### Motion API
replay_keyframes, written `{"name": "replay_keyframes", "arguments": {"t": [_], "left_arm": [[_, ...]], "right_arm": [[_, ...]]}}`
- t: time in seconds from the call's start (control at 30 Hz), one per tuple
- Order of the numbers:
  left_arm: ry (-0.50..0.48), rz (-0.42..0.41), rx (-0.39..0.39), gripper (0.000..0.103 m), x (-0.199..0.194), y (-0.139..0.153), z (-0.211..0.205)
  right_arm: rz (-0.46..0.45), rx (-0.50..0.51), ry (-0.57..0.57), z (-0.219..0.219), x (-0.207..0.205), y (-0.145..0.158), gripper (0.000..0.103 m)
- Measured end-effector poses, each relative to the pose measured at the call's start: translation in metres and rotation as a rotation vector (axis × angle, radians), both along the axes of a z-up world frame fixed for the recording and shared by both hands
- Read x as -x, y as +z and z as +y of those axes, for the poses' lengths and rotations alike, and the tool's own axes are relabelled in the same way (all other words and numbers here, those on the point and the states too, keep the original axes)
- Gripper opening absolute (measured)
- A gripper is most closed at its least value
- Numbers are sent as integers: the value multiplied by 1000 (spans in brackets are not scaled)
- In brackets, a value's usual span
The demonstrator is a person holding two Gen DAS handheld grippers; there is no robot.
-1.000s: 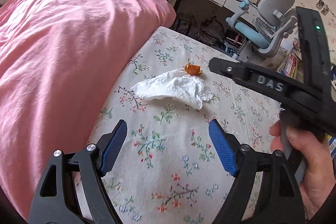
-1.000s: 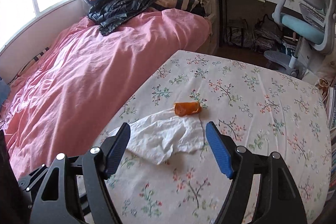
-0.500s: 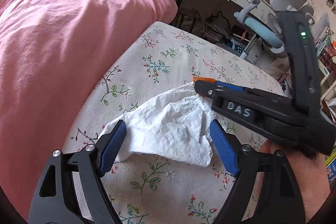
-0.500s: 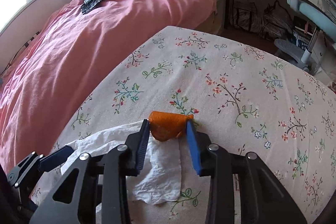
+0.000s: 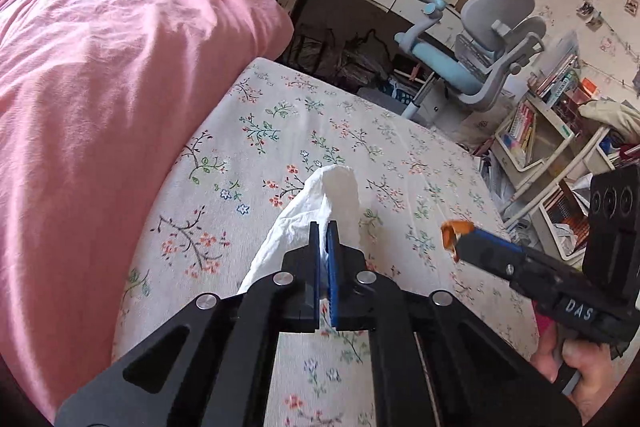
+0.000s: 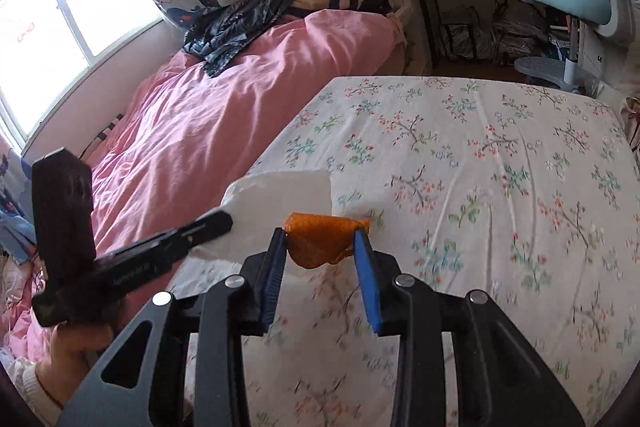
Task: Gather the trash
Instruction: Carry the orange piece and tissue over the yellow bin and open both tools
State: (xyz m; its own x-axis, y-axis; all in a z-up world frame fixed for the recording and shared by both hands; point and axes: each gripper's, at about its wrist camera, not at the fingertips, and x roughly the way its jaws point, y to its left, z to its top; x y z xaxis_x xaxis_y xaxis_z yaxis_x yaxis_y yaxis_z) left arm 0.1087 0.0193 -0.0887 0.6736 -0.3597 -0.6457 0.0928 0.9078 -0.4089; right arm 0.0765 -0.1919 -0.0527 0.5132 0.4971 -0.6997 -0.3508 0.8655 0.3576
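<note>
both lifted off the sheet [image 5: 400, 155]: left claw [image 5: 323, 239] pinches tissue [image 5: 340, 195] pointing forward, right claw [image 6: 320, 247] grips peel [image 6: 320, 239].

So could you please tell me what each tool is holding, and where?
Left tool: white tissue, pinched mid-sheet. Right tool: orange wrapper, by its sides.

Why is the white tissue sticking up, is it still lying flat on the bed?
No, it's lifted. The left gripper is shut on the tissue, which hangs bunched above the flowery sheet.
</note>
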Motion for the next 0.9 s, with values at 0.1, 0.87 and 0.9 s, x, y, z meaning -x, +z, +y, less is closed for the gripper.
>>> {"name": "replay_keyframes", "arguments": {"t": [0.1, 0.87, 0.9], "left_arm": [[-13, -20, 17, 3, 42, 18, 9], [-352, 165, -357, 4, 297, -24, -74], [-384, 189, -375, 4, 301, -30, -81]], "right_arm": [[12, -19, 24, 1, 47, 5, 34], [107, 132, -58, -11, 255, -38, 70], [69, 127, -85, -18, 252, -28, 71]]}}
